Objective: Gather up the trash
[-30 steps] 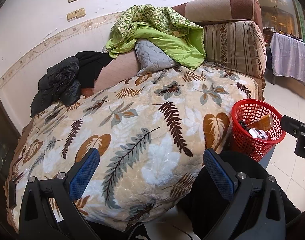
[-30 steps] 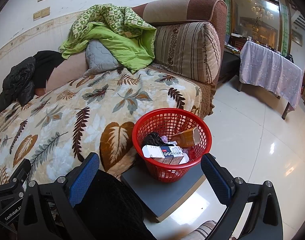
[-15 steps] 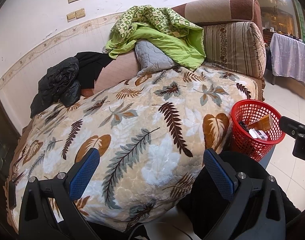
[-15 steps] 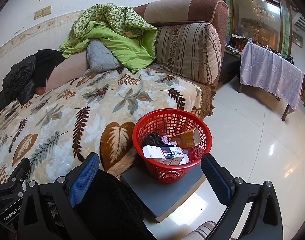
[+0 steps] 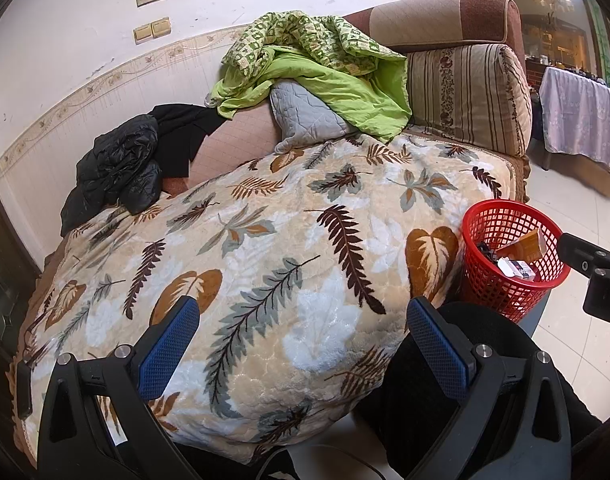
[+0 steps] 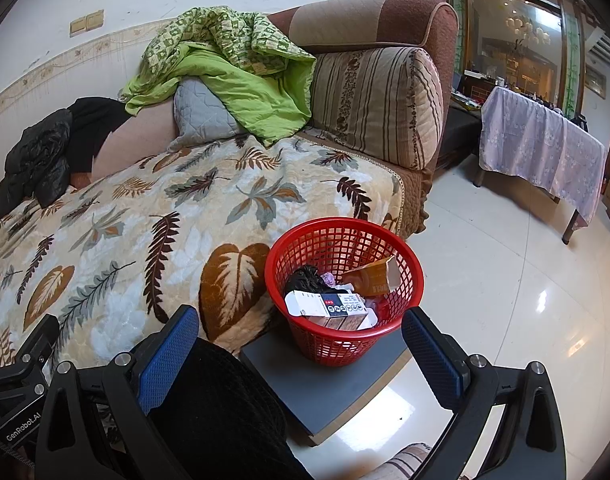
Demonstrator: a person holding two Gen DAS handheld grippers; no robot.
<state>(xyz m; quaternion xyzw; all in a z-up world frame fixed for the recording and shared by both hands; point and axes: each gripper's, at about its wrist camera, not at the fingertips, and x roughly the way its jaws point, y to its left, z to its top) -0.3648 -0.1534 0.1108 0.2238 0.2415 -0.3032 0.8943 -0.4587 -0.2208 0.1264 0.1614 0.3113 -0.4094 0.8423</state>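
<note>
**A:** So where are we with the trash? Our left gripper [image 5: 303,344] and right gripper [image 6: 301,344] both have their jaws wide apart with nothing between them. All the trash we can spot is already in the red basket [image 6: 337,340], lower middle of the right wrist view, far right in the left one.

**B:** Yep. There's a white carton [image 6: 325,306] lying flat on top, a brown box [image 6: 371,278] leaning on the rim, and a black bag [image 6: 305,278] behind them. We reckon it's all light stuff: the cardboard is thin and would crush if squeezed hard, and the bag is soft and floppy. If we lift the basket itself, we'd pinch the rim; the mesh plastic looks bendy but grippy enough.

**A:** The basket sits on a grey board [image 6: 325,388], right up against the leaf blanket [image 5: 265,248] covering the sofa [image 6: 385,12].

**B:** The blanket looks plush. The tiled floor [image 6: 505,300] at the right is glossy, probably slick. There's a green quilt [image 5: 325,68] upper middle, a black jacket [image 5: 117,168] at left, and a covered table [image 6: 545,148] far right.
</note>
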